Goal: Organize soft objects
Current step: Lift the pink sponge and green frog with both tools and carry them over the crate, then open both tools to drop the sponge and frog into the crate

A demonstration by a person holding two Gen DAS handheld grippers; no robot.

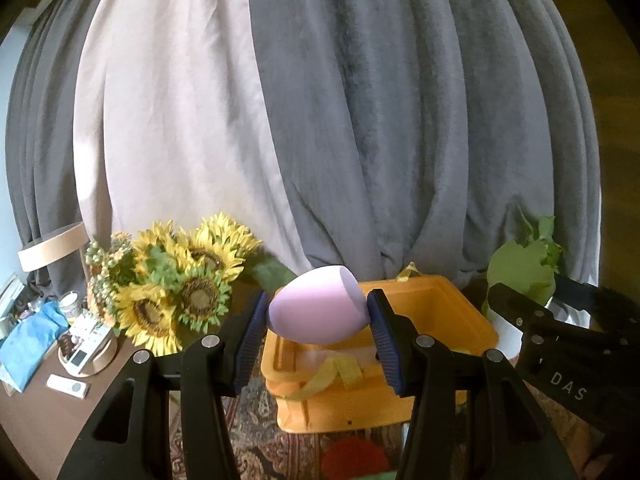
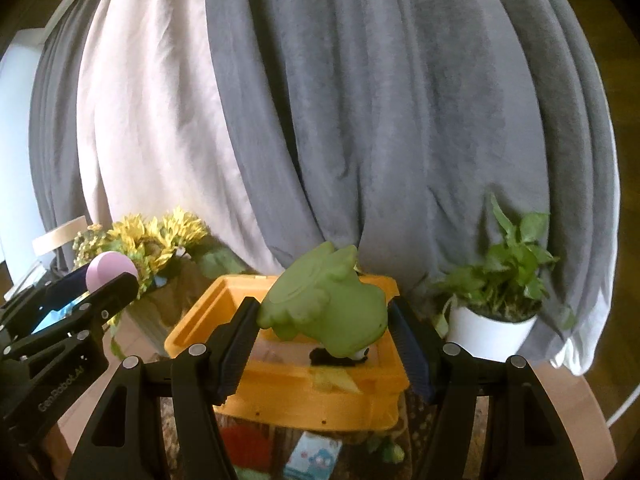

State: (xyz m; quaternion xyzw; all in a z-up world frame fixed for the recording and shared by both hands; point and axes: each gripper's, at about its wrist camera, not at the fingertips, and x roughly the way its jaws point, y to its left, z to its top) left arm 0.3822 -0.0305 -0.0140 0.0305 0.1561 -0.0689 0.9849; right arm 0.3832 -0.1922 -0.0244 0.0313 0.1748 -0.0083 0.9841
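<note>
While each hand-held gripper carries a soft toy, neither toy is yet in the bin. Left hand-held gripper [image 1: 318, 326]: pads pressed on both sides of a lilac egg [image 1: 316, 306], held above the near-left part of the orange bin [image 1: 452, 300]. Right hand-held gripper [image 2: 322, 326]: closed on a green frog [image 2: 328, 304], held over the same bin [image 2: 192, 324], which already holds a small dark item [image 2: 332, 356] and some yellowish pieces, too blurred to name. Near the bin, a red object [image 2: 244, 446] and a small blue-printed item [image 2: 314, 456] lie on the patterned cloth [image 1: 256, 432], judged still to sort. Sunflowers [image 1: 180, 276] stand left, a potted plant [image 2: 496, 292] right.
</note>
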